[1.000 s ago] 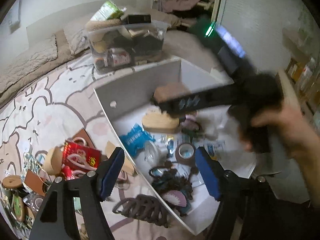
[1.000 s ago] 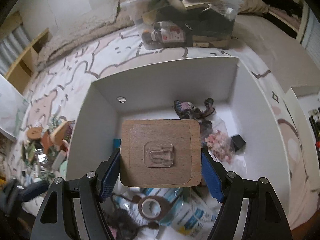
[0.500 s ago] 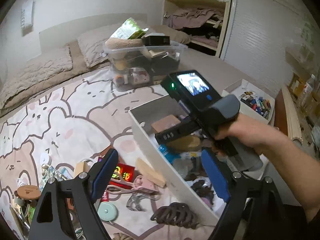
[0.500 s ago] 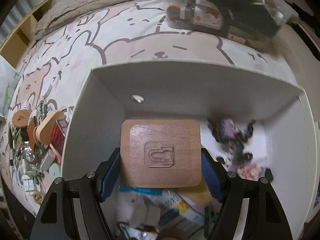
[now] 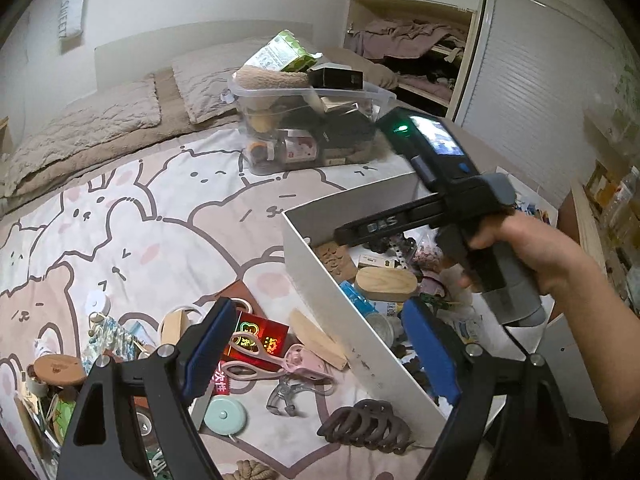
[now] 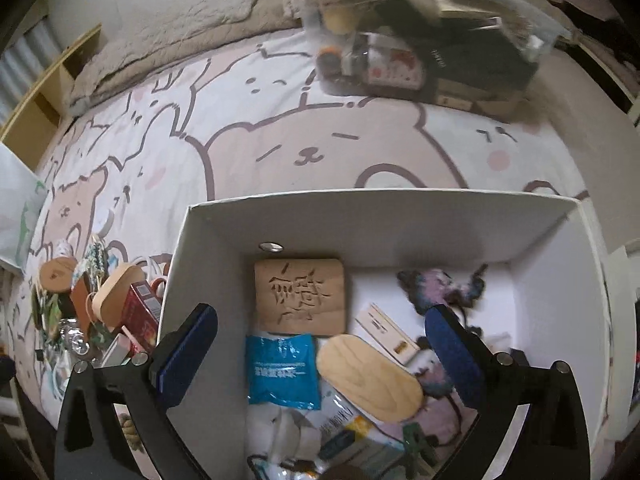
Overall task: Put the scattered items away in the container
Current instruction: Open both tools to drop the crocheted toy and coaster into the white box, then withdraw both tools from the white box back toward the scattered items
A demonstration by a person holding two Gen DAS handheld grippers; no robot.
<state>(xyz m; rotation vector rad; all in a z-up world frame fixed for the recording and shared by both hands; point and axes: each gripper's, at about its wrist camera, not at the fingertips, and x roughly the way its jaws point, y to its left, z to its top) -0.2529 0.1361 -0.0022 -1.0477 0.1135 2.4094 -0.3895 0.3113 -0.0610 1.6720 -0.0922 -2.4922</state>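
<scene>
Sorting: a white box (image 6: 376, 216) on the bed takes the clutter; part of it is in, much lies outside to the box's left.
Right gripper (image 6: 320, 356): jaws wide, holding nothing, hanging over the box.
Wood tile (image 6: 300, 296): flat on the box floor at the far left corner, carved face up, free of the pads.
Left gripper (image 5: 320, 344): jaws wide and empty, above the near pile beside the box's left wall.
Scissors (image 5: 276, 356): pink, lying partly on a red pack (image 5: 256, 336); probably light and stiff, slick at the handles, so the crossing of the blades looks the safest hold.
Hair claw (image 5: 366, 426): dark brown, nearest, close by the box wall; likely light, springy plastic, best pinched across its spine, not its teeth.
Wood wedge (image 5: 318, 340): leaning by the wall; rigid, thin, take it across the narrow sides.
Tape measure (image 5: 224, 416): mint disc, near left; smooth and round, may slip, so grip across the flat faces.
</scene>
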